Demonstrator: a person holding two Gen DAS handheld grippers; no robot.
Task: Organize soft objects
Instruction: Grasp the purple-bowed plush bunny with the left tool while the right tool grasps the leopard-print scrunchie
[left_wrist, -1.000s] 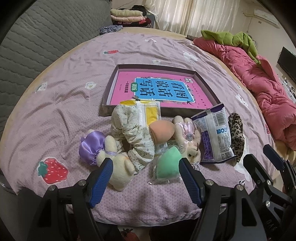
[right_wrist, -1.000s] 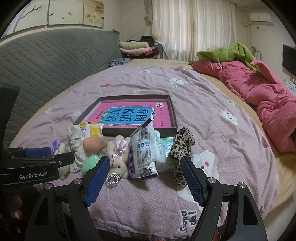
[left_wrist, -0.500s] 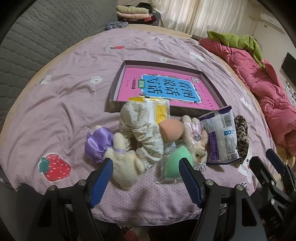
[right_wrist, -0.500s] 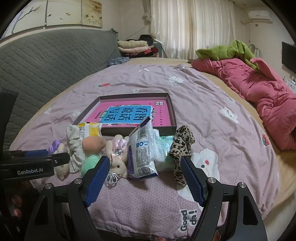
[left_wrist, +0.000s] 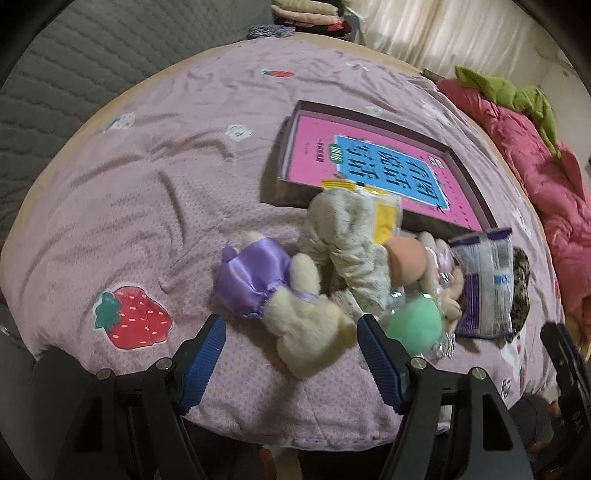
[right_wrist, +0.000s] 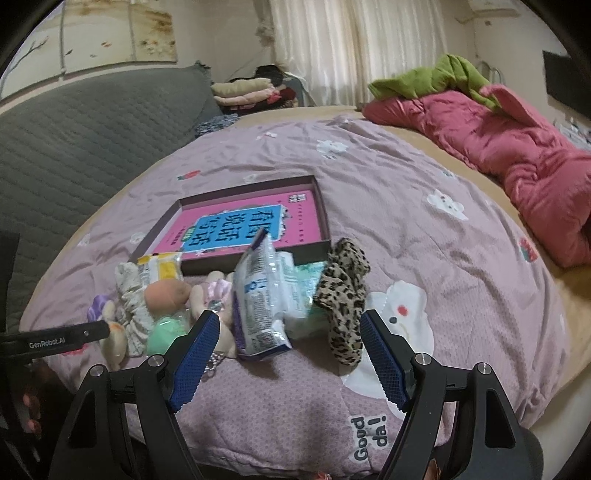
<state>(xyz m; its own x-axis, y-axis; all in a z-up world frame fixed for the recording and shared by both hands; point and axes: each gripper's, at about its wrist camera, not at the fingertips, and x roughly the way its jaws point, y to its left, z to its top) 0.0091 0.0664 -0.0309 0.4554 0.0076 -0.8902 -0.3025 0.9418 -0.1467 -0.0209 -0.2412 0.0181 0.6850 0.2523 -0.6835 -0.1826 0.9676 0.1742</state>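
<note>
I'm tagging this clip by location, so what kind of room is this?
Most likely a bedroom: a bed under a purple bedspread, a rumpled pink comforter, and folded clothes stacked by the curtains.

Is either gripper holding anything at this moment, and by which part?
Nothing is held. The left gripper and right gripper are both open, short of the pile.

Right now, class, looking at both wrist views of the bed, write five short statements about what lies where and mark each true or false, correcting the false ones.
1. The left gripper is open and holds nothing. True.
2. The plush toy in the purple dress lies inside the shallow box. False: it lies on the bedspread in front of the box.
3. The leopard-print scrunchie lies at the right end of the pile. True.
4. The right gripper is clamped on the white and purple packet. False: it is open, short of it.
5. The box is empty. False: it holds a pink book.
</note>
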